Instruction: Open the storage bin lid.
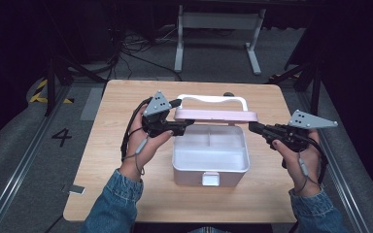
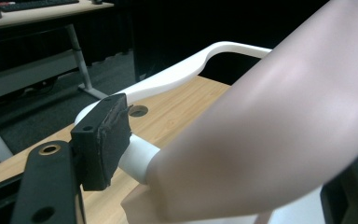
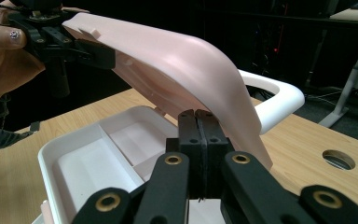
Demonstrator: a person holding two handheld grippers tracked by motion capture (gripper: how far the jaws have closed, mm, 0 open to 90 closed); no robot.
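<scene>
Your left tongs [image 1: 183,125] pinch the left end of the pink lid [image 1: 216,115], holding it raised over the open white box [image 1: 210,167] at the middle of the desk [image 1: 121,97]. In the left gripper view one pad [image 2: 105,140] presses beside the white handle [image 2: 168,77] (the other jaw seems hidden behind the lid). Your left hand [image 1: 145,143] comes in low, wrist bent, fingers wrapped under the grip. Your right tongs [image 3: 199,140] are pressed together on nothing, pointing at the lid's right end from just beside it. Your right hand [image 1: 296,155] holds them level, forearm angled inward.
</scene>
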